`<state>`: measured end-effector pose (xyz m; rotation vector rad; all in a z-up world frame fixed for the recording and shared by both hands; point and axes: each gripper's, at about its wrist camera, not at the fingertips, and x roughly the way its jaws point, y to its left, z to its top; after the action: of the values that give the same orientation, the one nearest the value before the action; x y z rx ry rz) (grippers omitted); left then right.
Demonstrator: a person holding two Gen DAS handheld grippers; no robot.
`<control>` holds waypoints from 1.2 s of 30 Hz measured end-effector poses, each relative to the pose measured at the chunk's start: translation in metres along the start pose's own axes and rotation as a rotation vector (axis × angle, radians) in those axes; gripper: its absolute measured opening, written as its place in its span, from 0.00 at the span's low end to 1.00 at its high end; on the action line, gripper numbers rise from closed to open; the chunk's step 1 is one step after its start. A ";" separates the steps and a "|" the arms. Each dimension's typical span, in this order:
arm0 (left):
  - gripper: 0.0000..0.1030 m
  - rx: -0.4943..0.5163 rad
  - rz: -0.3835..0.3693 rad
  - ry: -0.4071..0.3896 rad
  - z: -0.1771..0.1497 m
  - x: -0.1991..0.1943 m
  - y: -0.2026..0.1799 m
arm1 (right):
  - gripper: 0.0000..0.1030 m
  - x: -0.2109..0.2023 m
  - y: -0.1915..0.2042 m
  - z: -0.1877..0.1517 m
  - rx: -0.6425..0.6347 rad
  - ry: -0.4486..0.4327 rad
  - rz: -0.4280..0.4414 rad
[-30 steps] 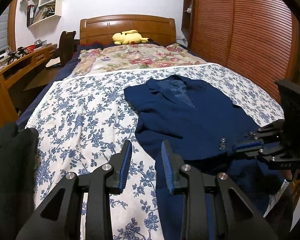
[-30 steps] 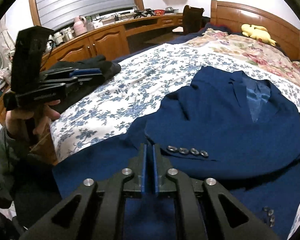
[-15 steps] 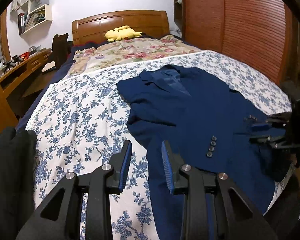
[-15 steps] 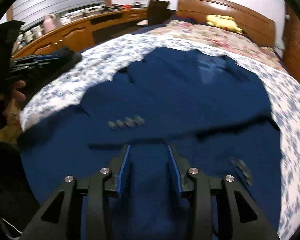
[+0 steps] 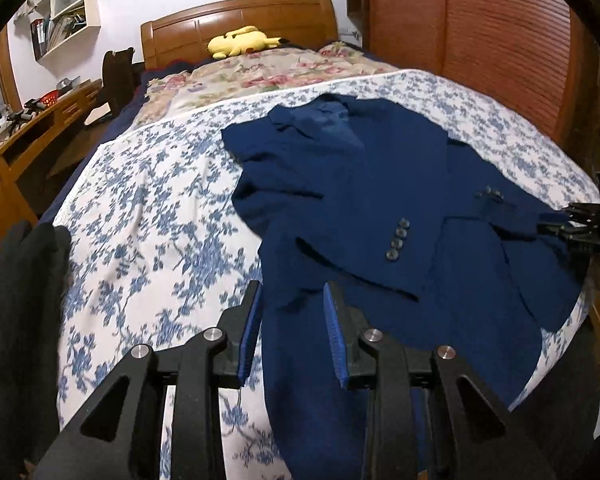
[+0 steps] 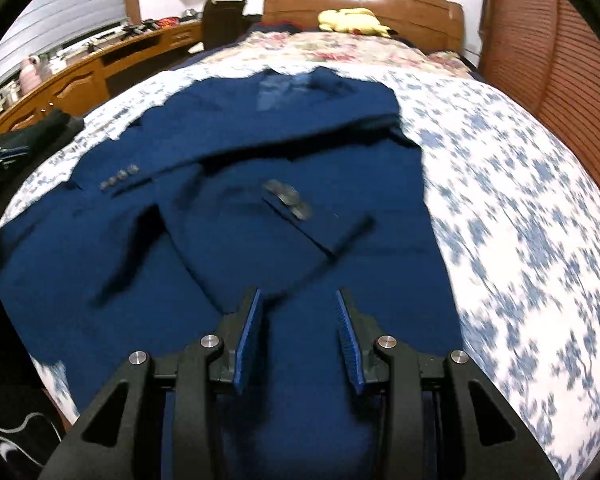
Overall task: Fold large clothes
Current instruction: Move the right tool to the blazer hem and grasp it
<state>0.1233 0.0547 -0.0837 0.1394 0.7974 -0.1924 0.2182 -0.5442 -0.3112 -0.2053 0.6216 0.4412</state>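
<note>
Bedspread (image 5: 148, 216) bears navy jacket (image 5: 360, 184) beneath both parted tools.

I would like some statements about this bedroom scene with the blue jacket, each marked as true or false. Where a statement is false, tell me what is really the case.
1. The blue jacket lies spread on the floral bedspread. True.
2. The left gripper is clamped on a sleeve. False: its jaws stand apart above the jacket's near edge, and no cloth is pinched between them.
3. A yellow plush toy lies near the wooden headboard. True.
4. The right gripper holds a hanger. False: its jaws are apart with nothing between them, only the jacket below.
5. The jacket is already folded into a small square. False: it lies open, collar toward the headboard, both sleeves laid across its front.
</note>
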 end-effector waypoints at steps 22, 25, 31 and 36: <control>0.31 -0.061 0.013 0.167 -0.064 0.031 0.007 | 0.52 -0.013 -0.016 -0.019 0.012 -0.008 -0.055; 0.31 -0.071 0.013 0.159 -0.067 0.027 0.007 | 0.55 -0.018 -0.017 -0.020 0.002 0.000 -0.080; 0.31 -0.069 0.029 0.152 -0.068 0.024 0.005 | 0.57 -0.033 -0.026 -0.023 0.035 0.006 -0.107; 0.31 -0.071 0.027 0.145 -0.070 0.020 0.005 | 0.57 -0.043 -0.034 -0.032 0.051 0.026 -0.151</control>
<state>0.0894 0.0712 -0.1463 0.0977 0.9455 -0.1294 0.1856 -0.5987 -0.3090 -0.2079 0.6376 0.2770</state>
